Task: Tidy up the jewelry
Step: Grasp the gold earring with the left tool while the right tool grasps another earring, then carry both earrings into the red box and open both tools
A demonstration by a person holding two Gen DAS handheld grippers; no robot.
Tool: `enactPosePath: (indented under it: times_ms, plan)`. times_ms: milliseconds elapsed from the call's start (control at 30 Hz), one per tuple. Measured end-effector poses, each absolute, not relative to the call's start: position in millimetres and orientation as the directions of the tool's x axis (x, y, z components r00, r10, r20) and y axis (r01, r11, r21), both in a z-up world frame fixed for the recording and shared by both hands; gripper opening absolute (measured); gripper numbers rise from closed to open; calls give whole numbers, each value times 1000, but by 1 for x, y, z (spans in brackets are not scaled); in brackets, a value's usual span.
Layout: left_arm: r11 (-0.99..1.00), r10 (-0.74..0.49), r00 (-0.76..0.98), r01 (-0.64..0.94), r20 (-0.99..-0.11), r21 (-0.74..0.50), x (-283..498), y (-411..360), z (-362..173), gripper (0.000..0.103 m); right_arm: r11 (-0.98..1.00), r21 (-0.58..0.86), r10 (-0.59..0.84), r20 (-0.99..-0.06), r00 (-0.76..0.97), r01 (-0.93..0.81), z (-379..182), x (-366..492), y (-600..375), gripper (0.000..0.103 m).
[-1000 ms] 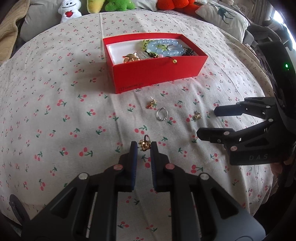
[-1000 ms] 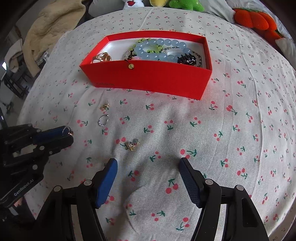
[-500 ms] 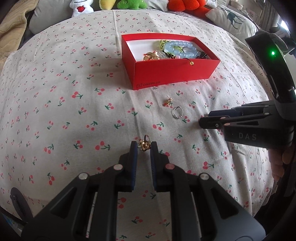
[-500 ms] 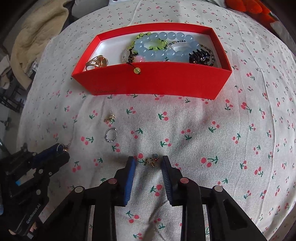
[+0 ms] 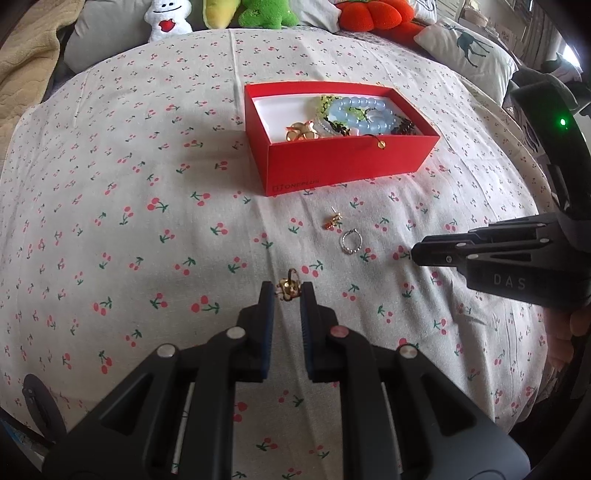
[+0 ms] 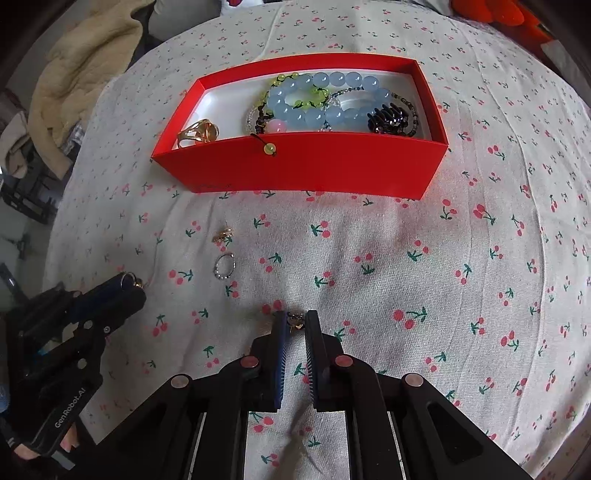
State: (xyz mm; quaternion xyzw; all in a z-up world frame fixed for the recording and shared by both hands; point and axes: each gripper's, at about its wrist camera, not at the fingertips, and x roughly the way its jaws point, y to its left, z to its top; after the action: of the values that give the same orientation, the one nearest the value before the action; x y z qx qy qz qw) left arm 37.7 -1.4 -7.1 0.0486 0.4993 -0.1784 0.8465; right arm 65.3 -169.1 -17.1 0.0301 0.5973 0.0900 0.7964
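A red box [image 5: 347,170] [image 6: 306,173] on the cherry-print cloth holds a blue bead bracelet [image 6: 325,99], a gold ring [image 6: 197,134] and a dark hair clip [image 6: 388,120]. My left gripper [image 5: 290,291] is shut on a gold earring [image 5: 289,286] and holds it above the cloth. My right gripper [image 6: 295,321] is shut on a small gold earring [image 6: 295,320] lifted off the cloth; it also shows in the left wrist view [image 5: 417,254]. A gold stud [image 5: 332,220] [image 6: 223,234] and a silver ring [image 5: 349,242] [image 6: 224,266] lie in front of the box.
Plush toys [image 5: 258,13] and pillows [image 5: 465,48] line the far edge of the bed. A beige blanket [image 6: 85,62] lies at the left. The cloth falls away at the rounded edges.
My right gripper closed on the small earring and lifted it. My left gripper, still holding the gold earring, rose and drew back from the box.
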Motion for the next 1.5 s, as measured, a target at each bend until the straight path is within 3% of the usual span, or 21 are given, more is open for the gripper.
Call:
enactPosePath:
  times_ms: [700,1333,1400,1500]
  plan:
    - [937,-348,597,256,-723,-239,77,4,44,15,935,345,343,-818,463,-82,52,90,-186,10]
    - [914,-399,589,318,-703,-252,149,-30,31,15,870,489,448,-729,518,-65,28,148,-204,10]
    - [920,-385,593,308,-707,-243,152,-30,29,17,860,504,468,-724,506,-75,25,152,-202,13]
    - [926,-367,596,304,-714,-222,152,-30,29,30,876,478,445,-748,492,-64,25,155,-199,18]
